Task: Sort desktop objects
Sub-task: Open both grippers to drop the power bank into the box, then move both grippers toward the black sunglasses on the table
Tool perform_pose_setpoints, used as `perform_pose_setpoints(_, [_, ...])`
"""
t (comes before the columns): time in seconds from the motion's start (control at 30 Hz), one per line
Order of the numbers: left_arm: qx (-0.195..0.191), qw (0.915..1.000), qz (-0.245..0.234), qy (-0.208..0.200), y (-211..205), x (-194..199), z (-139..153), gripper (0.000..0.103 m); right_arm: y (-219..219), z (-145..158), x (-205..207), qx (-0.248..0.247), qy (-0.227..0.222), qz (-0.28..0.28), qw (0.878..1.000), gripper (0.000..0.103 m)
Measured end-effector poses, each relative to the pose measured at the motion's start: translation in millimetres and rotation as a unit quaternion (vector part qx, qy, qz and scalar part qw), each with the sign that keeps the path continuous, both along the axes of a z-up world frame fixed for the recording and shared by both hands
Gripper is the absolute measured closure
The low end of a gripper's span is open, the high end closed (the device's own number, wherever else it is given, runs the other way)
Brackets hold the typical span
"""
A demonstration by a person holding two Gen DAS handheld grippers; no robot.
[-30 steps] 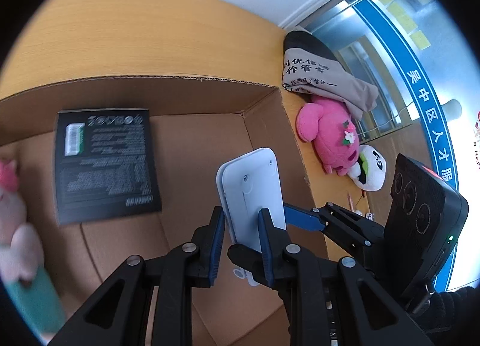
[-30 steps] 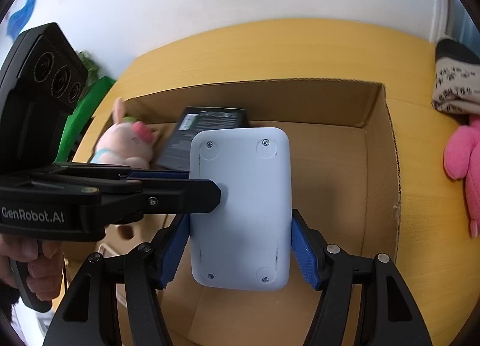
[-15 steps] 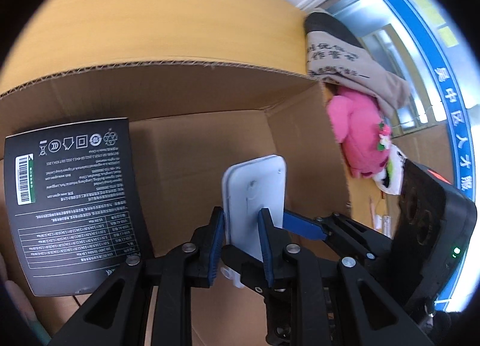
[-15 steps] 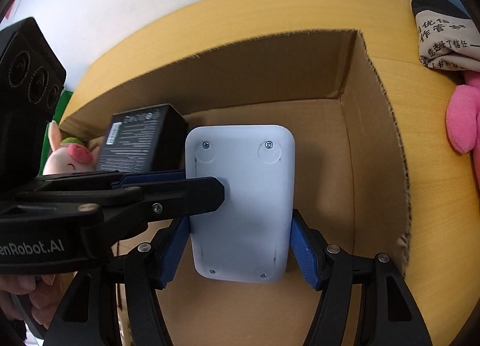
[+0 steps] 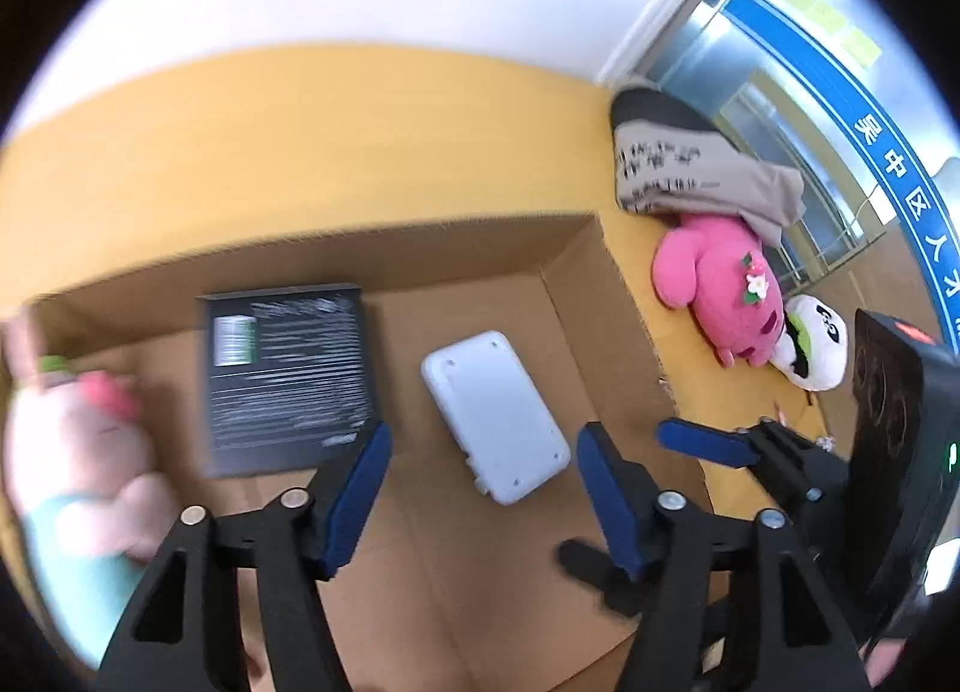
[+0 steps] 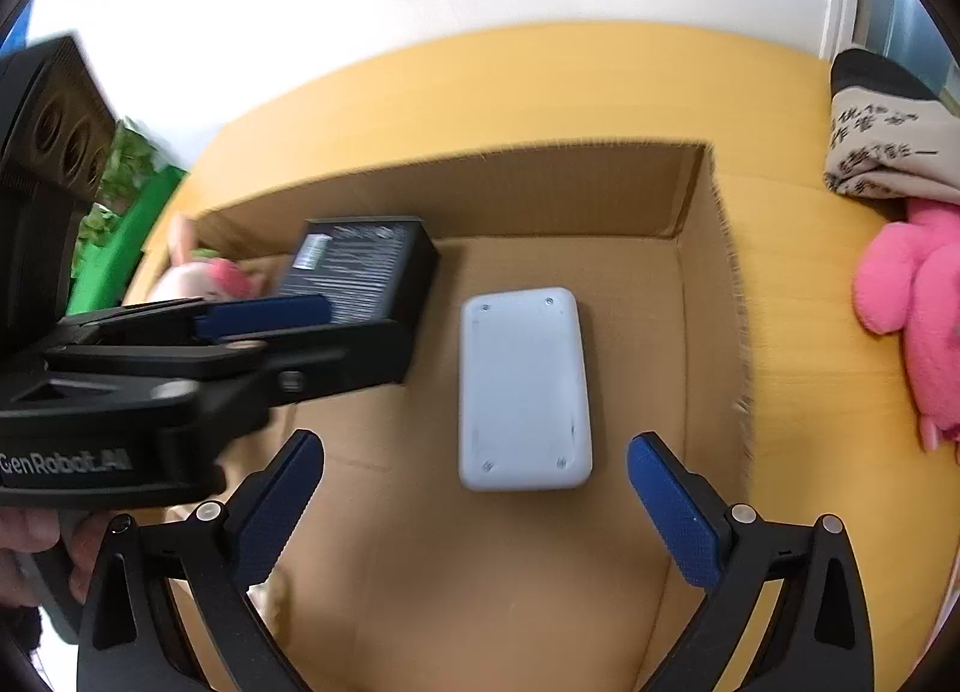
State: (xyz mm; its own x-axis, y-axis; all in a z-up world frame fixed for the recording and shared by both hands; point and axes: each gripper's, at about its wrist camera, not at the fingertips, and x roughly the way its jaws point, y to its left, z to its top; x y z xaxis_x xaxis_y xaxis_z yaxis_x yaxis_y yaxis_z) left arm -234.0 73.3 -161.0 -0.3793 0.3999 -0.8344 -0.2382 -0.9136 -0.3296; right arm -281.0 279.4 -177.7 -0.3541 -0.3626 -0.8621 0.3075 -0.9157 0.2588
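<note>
Both the left gripper (image 5: 480,488) and right gripper (image 6: 474,506) hang released above the cardboard box (image 6: 699,296), the white device (image 6: 523,386) lying flat just ahead between their fingers, so placing looks finished and fetching another item seems next

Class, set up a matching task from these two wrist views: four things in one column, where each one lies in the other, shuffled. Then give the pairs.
Things:
1. white device
2. black box
3. pink plush
4. panda plush

Places:
A. on the desk, right beside the pink plush
B. flat on the carton floor, right of the black box
C. on the desk outside the carton, below the printed cloth
D. in the carton, between the pig plush and the white device

Pairs: 1-B, 2-D, 3-C, 4-A
</note>
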Motion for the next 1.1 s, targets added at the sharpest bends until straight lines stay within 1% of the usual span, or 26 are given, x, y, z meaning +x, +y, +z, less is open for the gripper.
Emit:
perform_pose_setpoints(0.07, [-0.021,0.9992,0.021,0.026,-6.7,19.5,22.5,0.037,7.5,14.7,9.5,-0.001,0.001,0.002,1.0,0.0])
perform_pose_setpoints(0.13, [-0.041,0.9969,0.046,0.05,-14.6,41.6,45.6,0.028,10.1,30.2,21.3,0.005,0.003,0.002,1.0,0.0])
perform_pose_setpoints(0.23, [-0.063,0.9921,0.078,0.076,-22.9,67.9,75.9,0.026,18.3,56.1,39.5,0.013,0.014,-0.003,1.0,0.0])
perform_pose_setpoints(0.33, [-0.082,0.9883,0.098,0.085,-24.2,88.9,96.3,0.026,25.2,84.4,60.5,0.016,0.029,-0.007,0.999,0.0])
perform_pose_setpoints(0.43, [-0.097,0.9846,0.112,0.093,-22.5,108.1,112.8,0.026,28.3,106.4,80.5,0.017,0.045,-0.006,0.999,0.0])
perform_pose_setpoints(0.57, [-0.1,0.9816,0.121,0.109,-18.7,134.4,132.9,0.026,28.3,131.3,113.1,0.014,0.062,-0.005,0.998,0.0])
perform_pose_setpoints(0.83, [-0.109,0.9792,0.111,0.131,-5.9,178.2,155.6,0.026,36.0,160.4,160.1,0.003,0.083,-0.026,0.996,0.0])
perform_pose_setpoints(1.1, [-0.113,0.9784,0.106,0.137,-3.0,209.0,164.7,0.026,39.2,172.7,186.3,-0.004,0.093,-0.042,0.995,0.0])
